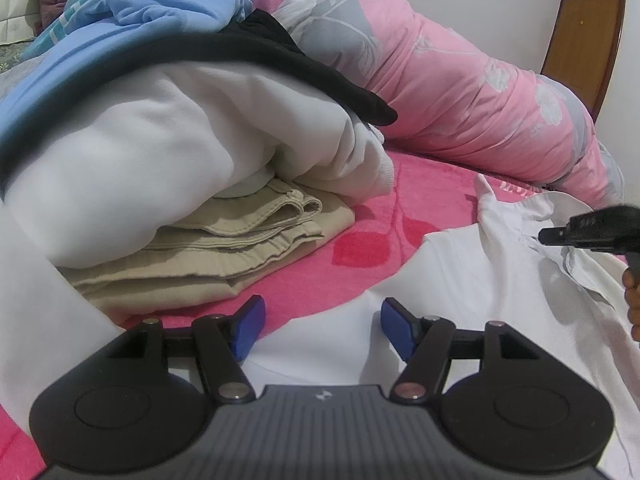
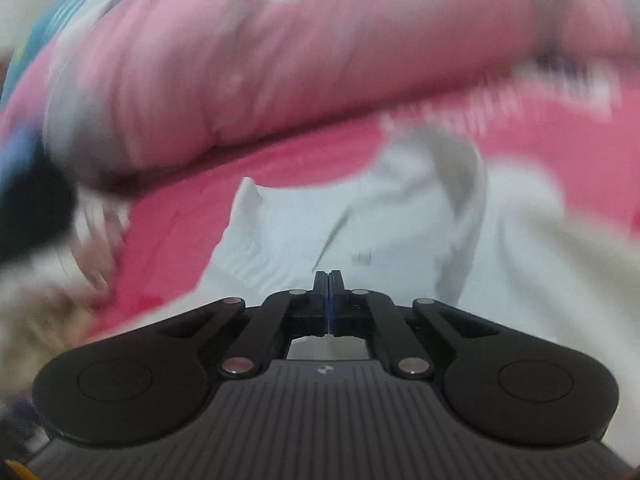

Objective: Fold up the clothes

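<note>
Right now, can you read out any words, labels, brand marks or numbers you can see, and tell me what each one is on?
No readable text in either view.
Left claw body: a small pale emblem, a logo shape, no letters.
Right claw body: the same kind of emblem, no letters.
White shirt: a small dark mark, too blurred to read.
Red blanket: pale markings near its far edge, blurred past reading.

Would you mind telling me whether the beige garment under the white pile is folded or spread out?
Folded: the beige garment shows stacked layered edges beneath the white pile.
</note>
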`<state>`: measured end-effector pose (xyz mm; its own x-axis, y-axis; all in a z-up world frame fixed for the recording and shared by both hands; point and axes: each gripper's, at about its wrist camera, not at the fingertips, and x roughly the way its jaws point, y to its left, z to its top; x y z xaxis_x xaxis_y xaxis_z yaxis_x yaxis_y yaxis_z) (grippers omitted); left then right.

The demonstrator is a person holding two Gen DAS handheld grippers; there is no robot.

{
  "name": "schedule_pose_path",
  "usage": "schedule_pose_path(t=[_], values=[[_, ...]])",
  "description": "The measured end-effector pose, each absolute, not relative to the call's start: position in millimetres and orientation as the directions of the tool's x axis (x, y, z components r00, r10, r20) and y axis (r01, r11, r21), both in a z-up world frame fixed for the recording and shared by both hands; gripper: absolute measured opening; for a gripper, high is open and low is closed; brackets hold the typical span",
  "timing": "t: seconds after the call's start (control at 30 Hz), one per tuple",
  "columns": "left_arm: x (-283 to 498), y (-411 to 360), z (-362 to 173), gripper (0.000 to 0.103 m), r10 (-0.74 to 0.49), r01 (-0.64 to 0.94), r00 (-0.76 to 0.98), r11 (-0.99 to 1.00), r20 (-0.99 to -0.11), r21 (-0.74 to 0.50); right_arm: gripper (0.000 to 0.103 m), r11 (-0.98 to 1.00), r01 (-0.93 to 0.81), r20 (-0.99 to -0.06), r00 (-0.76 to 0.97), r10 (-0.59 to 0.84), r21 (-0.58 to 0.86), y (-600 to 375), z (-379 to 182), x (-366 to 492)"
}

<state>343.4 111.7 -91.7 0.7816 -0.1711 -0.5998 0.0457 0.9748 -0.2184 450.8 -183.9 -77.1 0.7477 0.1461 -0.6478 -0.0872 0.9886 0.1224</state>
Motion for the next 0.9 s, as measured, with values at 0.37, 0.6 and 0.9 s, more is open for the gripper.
schedule_pose_path(t=[0.37,0.6,0.9], values=[[343,112,-92,0.066,-0.174,0.046,0.781,0.974,-0.600,-0.222,0.017,0.894,0.108,-0.657,0.717,0.233,0.435,-219,-90,488],[343,113,-92,0.066,-0.174,0.047,0.781,0.974,-0.600,-0.222,0.047,0.804,0.168,-0.625,0.725,0.291,0.570,-233,-89,508],[344,112,-92,0.066,-0.172,0.048,0.782,0.975,-0.599,-0.217,0.002,0.872,0.068,-0.638,0.709,0.299,0.484,-206,-86,508]])
